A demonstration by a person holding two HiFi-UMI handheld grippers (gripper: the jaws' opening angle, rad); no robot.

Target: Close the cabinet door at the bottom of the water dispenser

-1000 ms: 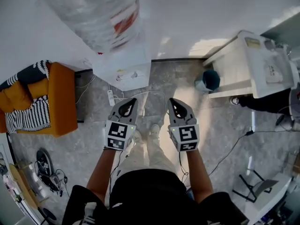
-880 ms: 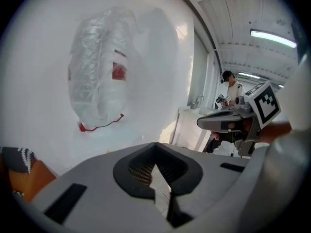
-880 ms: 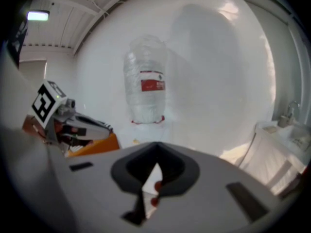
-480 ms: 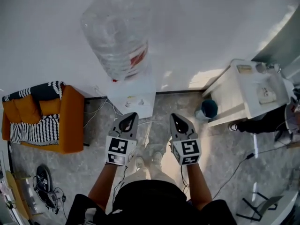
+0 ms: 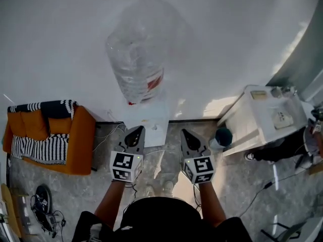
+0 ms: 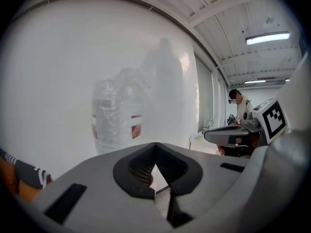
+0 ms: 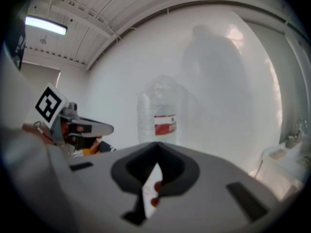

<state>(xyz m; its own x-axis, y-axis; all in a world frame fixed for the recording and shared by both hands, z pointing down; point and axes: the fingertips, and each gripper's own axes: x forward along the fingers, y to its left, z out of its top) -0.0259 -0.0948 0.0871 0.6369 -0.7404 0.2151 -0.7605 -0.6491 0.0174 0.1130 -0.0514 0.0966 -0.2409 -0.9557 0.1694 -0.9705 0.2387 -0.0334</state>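
The white water dispenser [image 5: 149, 121] stands against the wall with a clear bottle [image 5: 137, 67] on top. Its bottom cabinet door is hidden from above. My left gripper [image 5: 135, 131] and right gripper [image 5: 187, 134] hover side by side in front of it, both shut and empty, touching nothing. In the left gripper view the left gripper [image 6: 155, 165] points nearly level at the bottle [image 6: 116, 125]. From the right gripper [image 7: 154, 171] the bottle [image 7: 164, 115] stands straight ahead, and a strip of the dispenser's white front with red spots [image 7: 153, 192] shows through the jaw gap.
An orange sofa [image 5: 75, 140] with a striped cushion is at the left. A white counter [image 5: 267, 117] and a dark round bin [image 5: 223, 136] stand at the right. Cables and gear [image 5: 43, 205] lie on the grey floor. A person [image 6: 238, 101] stands far right.
Both grippers have risen and levelled out while staying shut. In the head view the dispenser and bottle have slid down toward the middle and look farther away.
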